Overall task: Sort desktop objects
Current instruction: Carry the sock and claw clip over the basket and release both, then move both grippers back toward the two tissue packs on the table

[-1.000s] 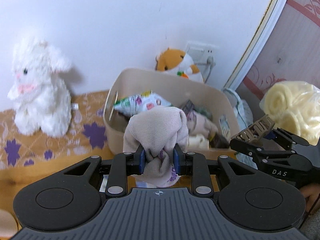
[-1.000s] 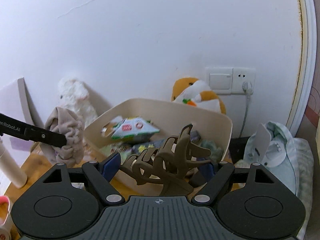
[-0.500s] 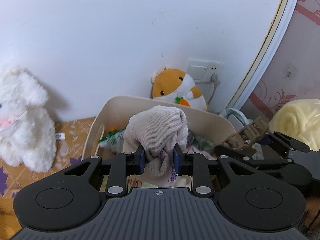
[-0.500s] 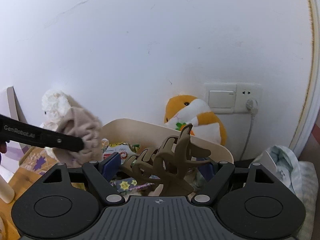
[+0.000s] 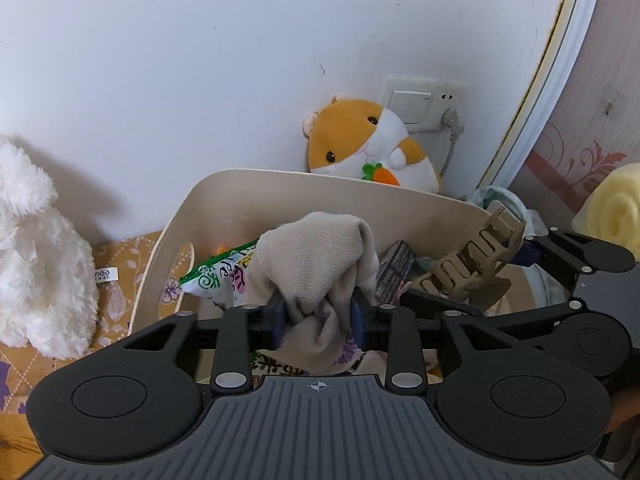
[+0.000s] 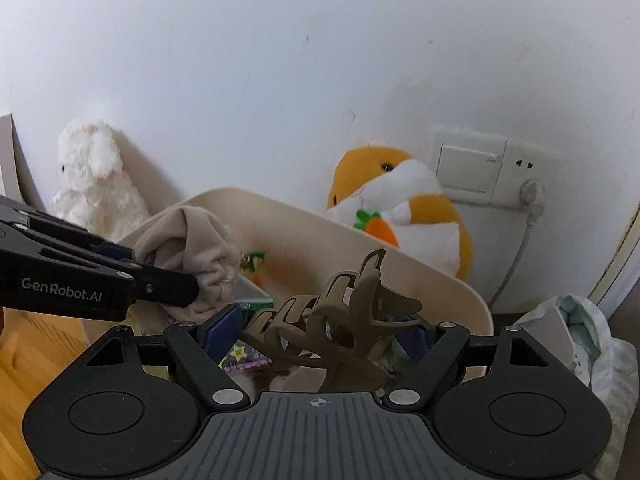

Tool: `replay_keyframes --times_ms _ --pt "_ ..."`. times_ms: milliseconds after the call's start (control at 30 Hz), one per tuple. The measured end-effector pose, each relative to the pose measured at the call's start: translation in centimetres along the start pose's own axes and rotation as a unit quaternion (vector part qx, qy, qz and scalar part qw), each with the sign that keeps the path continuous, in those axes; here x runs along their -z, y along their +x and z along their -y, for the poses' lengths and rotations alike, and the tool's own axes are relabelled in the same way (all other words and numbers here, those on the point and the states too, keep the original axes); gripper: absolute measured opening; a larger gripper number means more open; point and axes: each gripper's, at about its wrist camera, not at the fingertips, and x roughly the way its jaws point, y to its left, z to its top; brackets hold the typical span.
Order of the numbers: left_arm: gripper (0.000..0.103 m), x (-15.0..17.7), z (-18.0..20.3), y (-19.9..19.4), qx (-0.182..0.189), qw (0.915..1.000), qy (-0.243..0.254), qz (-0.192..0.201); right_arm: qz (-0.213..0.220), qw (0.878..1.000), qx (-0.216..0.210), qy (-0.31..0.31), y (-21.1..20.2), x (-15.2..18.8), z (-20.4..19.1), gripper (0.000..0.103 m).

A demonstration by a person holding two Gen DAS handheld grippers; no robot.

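Note:
A beige storage bin (image 5: 320,180) (image 6: 400,256) stands against the wall with snack packets and small items inside. My left gripper (image 5: 318,314) (image 6: 176,276) hangs over the bin's left half. A bunched beige sock (image 5: 312,256) (image 6: 192,240) sits between its blue pads, which still touch the cloth while the jaws are opening. My right gripper (image 6: 320,332) (image 5: 480,268) is over the bin's right half. Its jaws stand wide and are shut on a brown hair claw clip (image 6: 340,320) (image 5: 468,256).
A white plush rabbit (image 5: 36,272) (image 6: 92,184) sits left of the bin on a yellow patterned cloth (image 5: 120,264). An orange hamster plush (image 5: 368,144) (image 6: 400,196) leans behind it under a wall socket (image 6: 492,168). A crumpled bag (image 6: 580,332) and a yellow roll (image 5: 616,208) lie at the right.
Both grippers have moved forward and slightly down, from in front of the bin to over it. The sock stays in the left gripper and the clip in the right.

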Motion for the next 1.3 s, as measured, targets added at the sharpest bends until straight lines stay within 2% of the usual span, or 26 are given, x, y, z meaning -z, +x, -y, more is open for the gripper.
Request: replay_keyframes --times_ms 67,133,200,333,600,767,1033,1167,1300 --pt "0.046 0.1 -0.1 -0.3 0.004 1.0 0.001 0.009 -0.003 1.0 0.007 0.001 0.1 0.2 -0.1 0.086" --pt "0.073 0.1 -0.4 -1.0 0.009 0.9997 -0.007 0.024 0.003 1.0 0.009 0.003 -0.2 0.3 -0.1 0.087" --pt "0.082 0.1 -0.7 -1.8 0.003 0.999 -0.02 0.041 0.008 1.0 0.012 0.004 -0.6 0.3 -0.1 0.091" --pt "0.082 0.0 -1.5 -3.0 0.004 0.9983 -0.037 0.044 0.02 1.0 0.017 0.009 -1.6 0.1 -0.2 0.103" --pt "0.082 1.3 -3.6 -6.6 -0.007 0.9977 -0.038 0.056 0.052 0.998 0.019 0.029 -5.0 0.4 -1.5 0.103" --pt "0.082 3.3 -5.7 -7.8 -0.016 0.9985 -0.036 0.037 0.074 0.997 0.019 0.024 -7.5 2.3 -4.1 0.103" --pt "0.082 7.8 -8.0 -7.4 -0.04 0.9991 -0.013 -0.008 0.035 0.999 0.011 -0.016 -9.4 7.7 -9.7 0.103" --pt "0.082 9.4 -8.7 -6.9 -0.035 0.9988 -0.019 -0.028 0.014 1.0 0.0 -0.02 -9.9 10.0 -11.6 0.103" --pt "0.082 10.8 -8.7 -6.4 -0.037 0.9981 -0.005 -0.049 -0.003 1.0 0.001 -0.02 -10.3 11.8 -13.2 0.103"
